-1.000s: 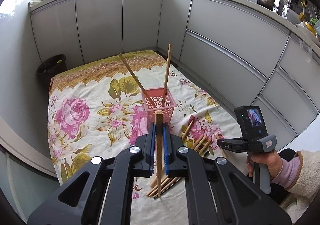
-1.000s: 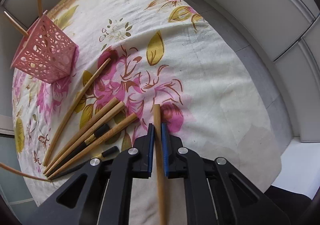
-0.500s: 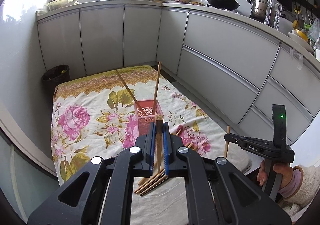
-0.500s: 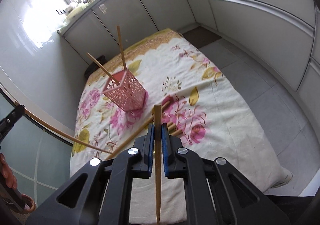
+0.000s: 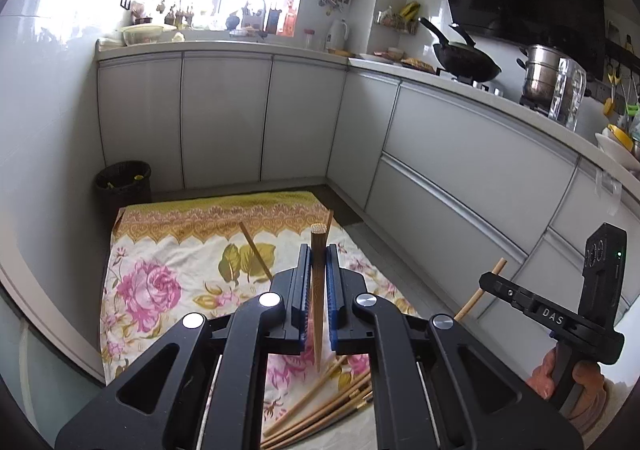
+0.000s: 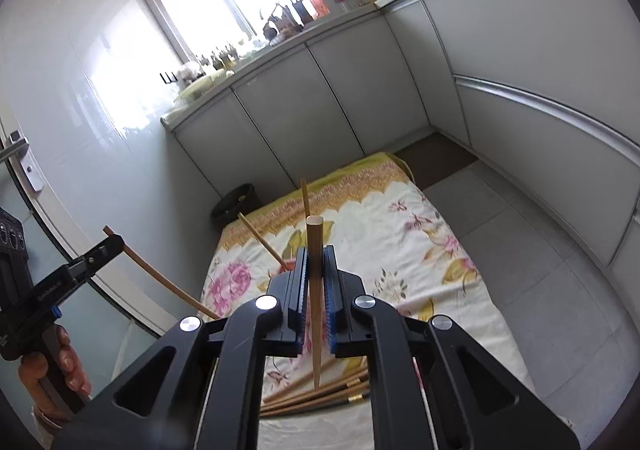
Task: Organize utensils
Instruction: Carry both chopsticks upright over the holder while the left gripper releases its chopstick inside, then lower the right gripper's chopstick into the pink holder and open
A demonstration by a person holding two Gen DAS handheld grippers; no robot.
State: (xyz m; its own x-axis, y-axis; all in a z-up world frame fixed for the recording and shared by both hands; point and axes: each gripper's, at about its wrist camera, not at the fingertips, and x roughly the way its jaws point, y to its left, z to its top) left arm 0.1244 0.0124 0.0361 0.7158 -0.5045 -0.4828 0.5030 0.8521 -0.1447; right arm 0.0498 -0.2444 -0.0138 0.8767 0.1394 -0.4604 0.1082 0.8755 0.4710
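My left gripper (image 5: pixel 318 250) is shut on a wooden chopstick (image 5: pixel 317 290), held high above the floral cloth (image 5: pixel 160 262). My right gripper (image 6: pixel 315 250) is shut on another wooden chopstick (image 6: pixel 315 290). The pink basket is almost hidden behind the jaws; only a sliver (image 6: pixel 286 264) shows in the right wrist view, with two chopsticks (image 6: pixel 260 238) sticking out of it. Several loose chopsticks (image 5: pixel 320 410) lie on the cloth below the grippers. The right gripper (image 5: pixel 496 282) shows at the right edge of the left wrist view, the left gripper (image 6: pixel 108 244) at the left of the right wrist view.
Grey kitchen cabinets (image 5: pixel 224 118) surround the cloth at the back and right. A dark waste bin (image 5: pixel 123 182) stands at the far left corner. The counter holds a wok (image 5: pixel 466 62) and a steel pot (image 5: pixel 546 78). A glass door (image 6: pixel 24 186) is at left.
Both grippers have risen and tilted up from the cloth, each still holding its chopstick. The basket has slipped behind the jaws, and the view now takes in the window and counter.
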